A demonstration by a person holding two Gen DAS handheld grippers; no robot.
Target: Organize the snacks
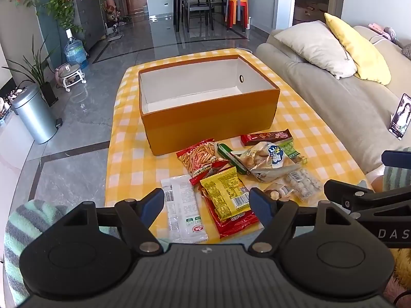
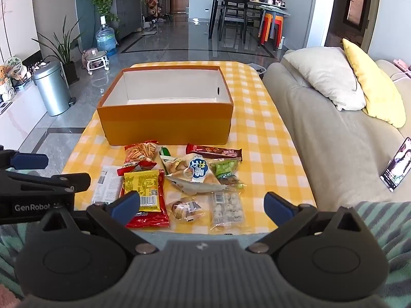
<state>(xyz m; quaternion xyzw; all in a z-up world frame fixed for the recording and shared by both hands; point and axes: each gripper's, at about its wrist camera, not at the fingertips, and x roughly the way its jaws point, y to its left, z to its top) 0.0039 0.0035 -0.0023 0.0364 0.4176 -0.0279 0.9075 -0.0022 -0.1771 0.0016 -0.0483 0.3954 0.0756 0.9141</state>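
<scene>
An empty orange box (image 1: 209,118) (image 2: 167,125) with a white inside stands on the yellow checked tablecloth (image 1: 128,154) (image 2: 259,138). In front of it lie several snack packs: a red stick-snack bag (image 1: 203,157) (image 2: 140,155), a yellow-and-red pack (image 1: 227,197) (image 2: 145,192), a white pack (image 1: 183,205) (image 2: 106,187), a brown bar (image 1: 267,136) (image 2: 214,151), a pale bag with blue print (image 1: 267,160) (image 2: 195,173). My left gripper (image 1: 206,205) hangs open over the near packs. My right gripper (image 2: 203,205) is open above the clear pouches (image 2: 227,209), holding nothing.
A beige sofa (image 2: 328,138) with a grey and a yellow cushion (image 2: 372,84) runs along the table's right side; a phone (image 2: 397,165) leans on it. A metal bin (image 2: 52,89) and plants stand on the floor at left. Striped sleeves show beside both grippers.
</scene>
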